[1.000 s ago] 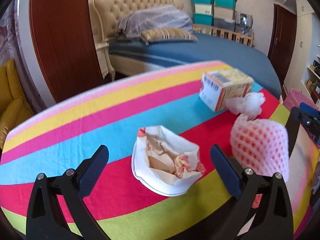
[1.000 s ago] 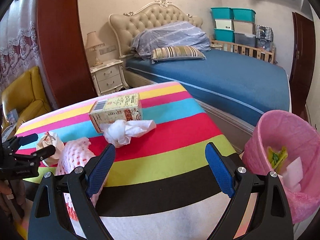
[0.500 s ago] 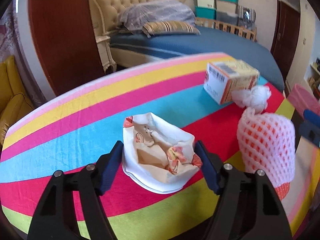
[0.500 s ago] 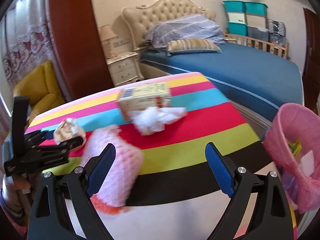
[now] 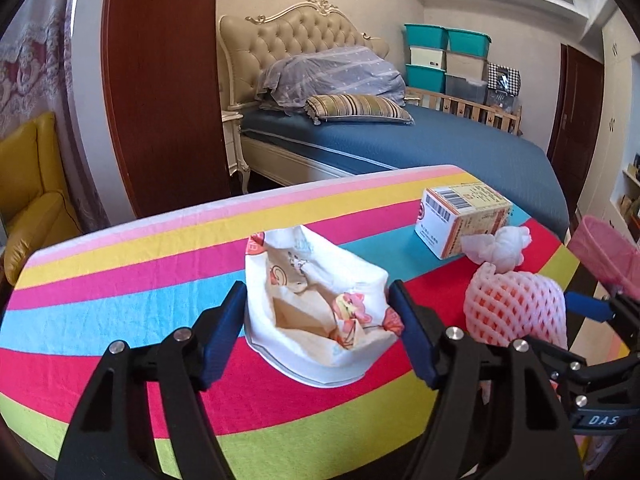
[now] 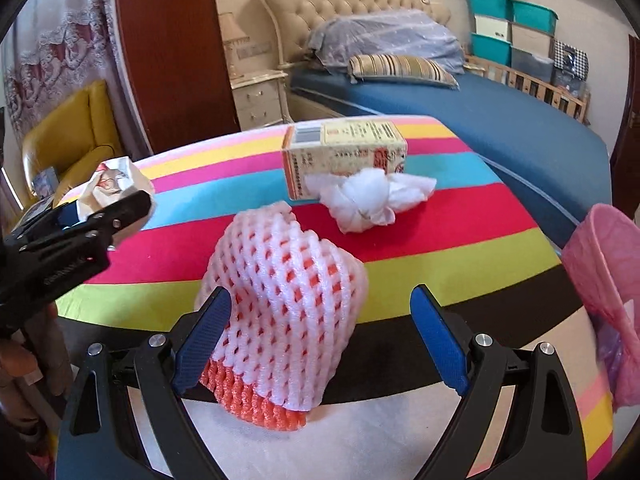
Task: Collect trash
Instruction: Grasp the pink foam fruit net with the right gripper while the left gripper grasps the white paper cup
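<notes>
My left gripper (image 5: 316, 330) has closed onto the paper bag (image 5: 316, 300); right gripper (image 6: 320, 338) gapes around the foam net (image 6: 284, 300) (centre frame), which may squirt sideways.

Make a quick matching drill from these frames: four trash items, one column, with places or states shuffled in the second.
Items:
1. crumpled paper bag
2. foam fruit net
3. cardboard box
4. tissue wad

Places:
A. lying against the box's front
B. farthest back on the striped cloth, barcode end showing
C. between the open right gripper's fingers, not clamped
D. pinched in the left gripper

Pairs: 1-D, 2-C, 3-B, 4-A
</notes>
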Tool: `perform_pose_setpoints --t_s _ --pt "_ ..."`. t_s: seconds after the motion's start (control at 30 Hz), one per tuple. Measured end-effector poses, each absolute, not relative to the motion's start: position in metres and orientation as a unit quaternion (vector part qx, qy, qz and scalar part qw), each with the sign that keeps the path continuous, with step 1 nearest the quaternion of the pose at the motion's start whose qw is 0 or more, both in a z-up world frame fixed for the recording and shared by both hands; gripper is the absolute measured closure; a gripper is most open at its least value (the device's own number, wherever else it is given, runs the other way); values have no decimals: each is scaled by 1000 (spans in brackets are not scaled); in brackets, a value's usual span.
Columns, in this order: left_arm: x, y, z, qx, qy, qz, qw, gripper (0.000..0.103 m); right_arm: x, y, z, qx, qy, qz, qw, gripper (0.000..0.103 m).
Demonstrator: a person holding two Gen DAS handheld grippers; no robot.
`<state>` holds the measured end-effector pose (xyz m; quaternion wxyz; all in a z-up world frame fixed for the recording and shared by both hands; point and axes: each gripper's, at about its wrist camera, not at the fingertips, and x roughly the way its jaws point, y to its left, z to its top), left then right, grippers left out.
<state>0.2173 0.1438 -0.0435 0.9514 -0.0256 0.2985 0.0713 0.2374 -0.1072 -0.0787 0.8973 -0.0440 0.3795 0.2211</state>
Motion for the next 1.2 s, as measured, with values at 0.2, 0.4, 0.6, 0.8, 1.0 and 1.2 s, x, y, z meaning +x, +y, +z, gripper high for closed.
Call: perform_pose_setpoints --t_s 0.2,0.4,0.6,0.8,1.0,1.2 --pt "218 152 -44 -43 302 71 950 33 239 -98 -83 -63 386 223 893 24" --pt "218 151 -43 -39 298 74 951 33 231 -91 -81 -80 371 241 893 47" --pt "215 147 -42 -30 288 78 954 33 215 -81 -73 -111 332 235 907 66" --pt "214 147 -43 -33 283 79 955 33 221 -93 -71 -78 336 230 910 68" --pt "214 144 -42 -23 281 80 956 33 218 -98 -67 -72 324 224 917 68" --pt "214 139 -41 -13 276 80 958 33 212 -100 -64 -68 310 214 924 68"
